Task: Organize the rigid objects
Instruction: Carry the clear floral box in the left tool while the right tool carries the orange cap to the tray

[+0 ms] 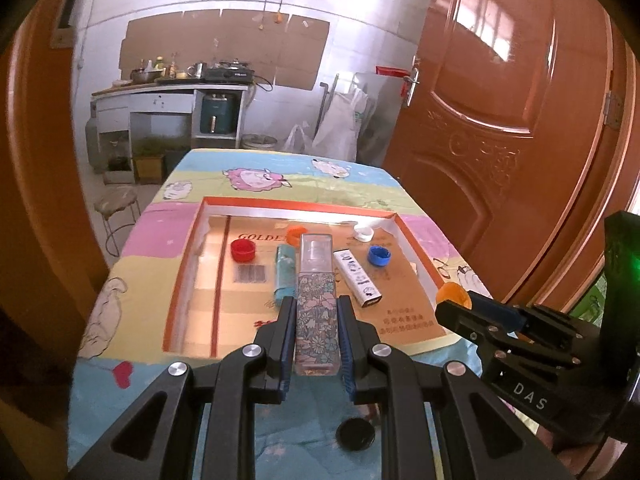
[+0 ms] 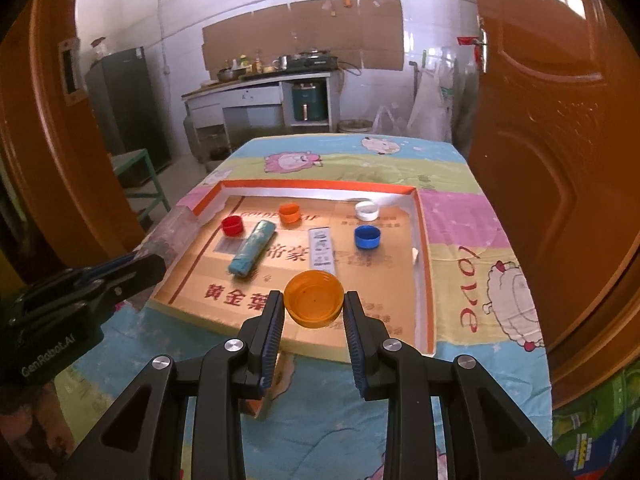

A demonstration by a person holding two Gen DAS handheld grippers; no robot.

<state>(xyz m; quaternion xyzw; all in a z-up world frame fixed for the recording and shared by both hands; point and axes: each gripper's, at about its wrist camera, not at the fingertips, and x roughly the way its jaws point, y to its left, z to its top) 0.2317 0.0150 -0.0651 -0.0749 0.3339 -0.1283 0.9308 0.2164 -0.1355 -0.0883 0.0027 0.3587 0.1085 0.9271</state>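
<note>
Left claw (image 1: 316, 316) clamps floral bottle (image 1: 316, 296); right claw (image 2: 314, 308) clamps orange cap (image 2: 314, 304) (cartoon-sheet table (image 2: 460, 216), kitchen).

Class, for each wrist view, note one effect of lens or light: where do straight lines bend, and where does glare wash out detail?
Left wrist view: the door bows at the frame's edge; glare whitens the tray's far wall. Right wrist view: door frames curve likewise; the top window is blown out.

Cartoon-sheep tablecloth (image 2: 460, 184), brown door (image 1: 500, 100) (ajar), kitchen counter (image 2: 256, 88), stool (image 1: 116, 204)
</note>
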